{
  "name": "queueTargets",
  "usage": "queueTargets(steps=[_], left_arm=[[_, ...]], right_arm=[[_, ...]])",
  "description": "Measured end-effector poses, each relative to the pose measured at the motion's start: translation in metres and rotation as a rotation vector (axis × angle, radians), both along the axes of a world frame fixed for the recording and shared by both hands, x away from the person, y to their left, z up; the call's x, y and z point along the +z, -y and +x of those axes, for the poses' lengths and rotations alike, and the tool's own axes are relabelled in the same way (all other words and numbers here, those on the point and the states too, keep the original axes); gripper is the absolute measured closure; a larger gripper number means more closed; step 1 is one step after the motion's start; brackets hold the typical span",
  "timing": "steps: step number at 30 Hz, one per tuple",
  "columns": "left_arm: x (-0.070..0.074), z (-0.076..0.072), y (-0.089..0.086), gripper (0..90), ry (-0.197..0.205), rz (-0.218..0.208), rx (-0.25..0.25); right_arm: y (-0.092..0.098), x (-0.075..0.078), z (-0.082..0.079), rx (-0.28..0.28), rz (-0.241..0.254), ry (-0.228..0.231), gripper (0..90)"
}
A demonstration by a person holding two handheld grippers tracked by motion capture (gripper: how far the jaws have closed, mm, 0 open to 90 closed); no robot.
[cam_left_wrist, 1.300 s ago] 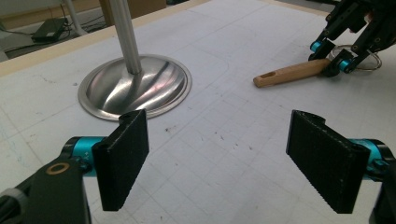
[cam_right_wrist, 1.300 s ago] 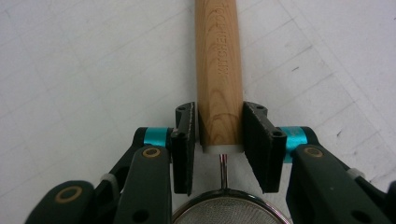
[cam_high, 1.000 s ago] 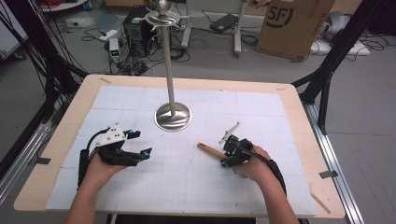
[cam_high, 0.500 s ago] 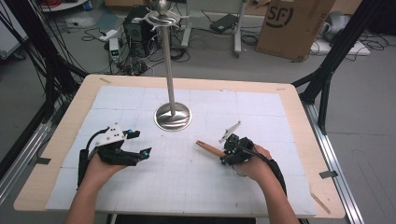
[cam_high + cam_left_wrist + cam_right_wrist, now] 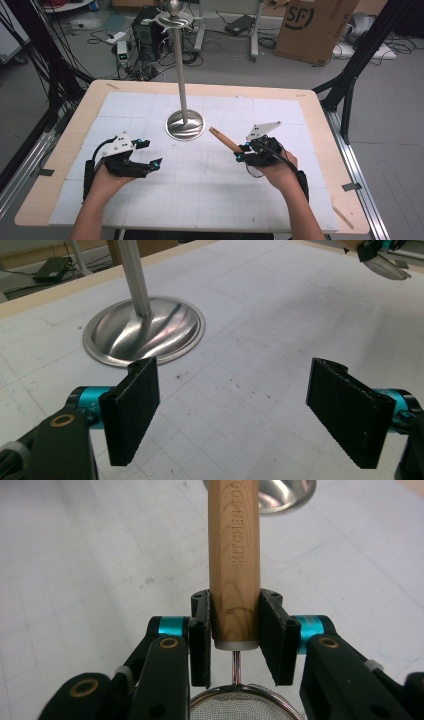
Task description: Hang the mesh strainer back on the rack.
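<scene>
My right gripper [image 5: 241,153] is shut on the wooden handle [image 5: 224,139] of a small mesh strainer. The handle [image 5: 234,555] is stamped with letters and points toward the steel stand's round base [image 5: 185,125]. The strainer's mesh bowl [image 5: 245,706] sits just behind the jaws, toward the hand. My left gripper [image 5: 151,153] stands open at the left of the mat, its black pads [image 5: 132,407] wide apart with nothing between them. It faces the stand base [image 5: 145,332].
The stand's thin pole [image 5: 181,70] rises from the base to hooks at its top [image 5: 172,16]. A white gridded mat [image 5: 210,185] covers the wooden table [image 5: 320,125]. Cables, a cardboard box [image 5: 315,25] and black frame legs lie beyond the far edge.
My right gripper has lifted the strainer handle and carried it up and away from the person, closer to the stand. The left gripper has stayed in place.
</scene>
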State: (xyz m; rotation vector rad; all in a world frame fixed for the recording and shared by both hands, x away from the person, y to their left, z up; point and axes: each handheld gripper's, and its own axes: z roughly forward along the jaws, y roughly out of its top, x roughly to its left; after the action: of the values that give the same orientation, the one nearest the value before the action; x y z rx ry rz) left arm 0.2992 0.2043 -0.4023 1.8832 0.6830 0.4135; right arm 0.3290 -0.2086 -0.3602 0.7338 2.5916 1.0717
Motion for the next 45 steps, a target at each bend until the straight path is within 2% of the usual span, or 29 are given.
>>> queueTargets(steps=[7,12,17,19,20,22,24,28,30,35,36,37,40,45], left_arm=[[0.001,0.0,-0.001,22.0,0.0,-0.005,0.001],[0.0,0.0,-0.001,22.0,0.001,-0.01,-0.004],[0.001,0.0,-0.001,21.9,0.001,-0.011,-0.005],[0.001,0.0,-0.001,21.9,0.002,-0.012,-0.007],[0.0,0.0,-0.001,21.9,0.002,-0.012,-0.006],[0.0,0.0,0.0,21.9,-0.001,-0.013,-0.008],[0.0,0.0,0.0,21.9,-0.001,-0.012,-0.008],[0.0,0.0,0.0,21.9,0.0,-0.013,-0.009],[0.0,0.0,0.0,21.9,0.0,-0.01,-0.008],[0.0,0.0,0.0,21.9,-0.002,-0.013,-0.01],[0.0,0.0,0.0,21.9,0.0,-0.009,-0.014],[0.0,0.0,0.0,21.9,0.0,-0.008,-0.012],[0.0,0.0,0.001,21.9,-0.003,-0.006,-0.013],[0.0,0.0,0.002,21.9,-0.005,-0.006,-0.017]], right_arm=[[-0.005,0.019,0.004,0.019,0.075,0.063,68.4],[-0.009,0.038,0.009,0.026,0.131,0.094,68.4],[-0.011,0.06,0.015,0.023,0.174,0.127,68.4],[-0.01,0.068,0.019,0.026,0.186,0.161,68.3],[-0.01,0.074,0.02,0.017,0.195,0.16,68.3],[-0.01,0.083,0.025,0.021,0.215,0.187,68.3],[-0.011,0.092,0.027,0.005,0.229,0.184,68.3],[-0.013,0.109,0.032,0.004,0.241,0.214,68.3],[-0.016,0.117,0.033,0.006,0.253,0.215,68.3],[-0.024,0.135,0.036,0.015,0.249,0.25,68.3],[-0.026,0.138,0.037,0.024,0.249,0.273,68.3],[-0.028,0.141,0.036,0.019,0.25,0.262,68.3],[-0.033,0.149,0.039,0.028,0.263,0.268,68.3],[-0.036,0.161,0.046,0.014,0.28,0.281,68.3]])
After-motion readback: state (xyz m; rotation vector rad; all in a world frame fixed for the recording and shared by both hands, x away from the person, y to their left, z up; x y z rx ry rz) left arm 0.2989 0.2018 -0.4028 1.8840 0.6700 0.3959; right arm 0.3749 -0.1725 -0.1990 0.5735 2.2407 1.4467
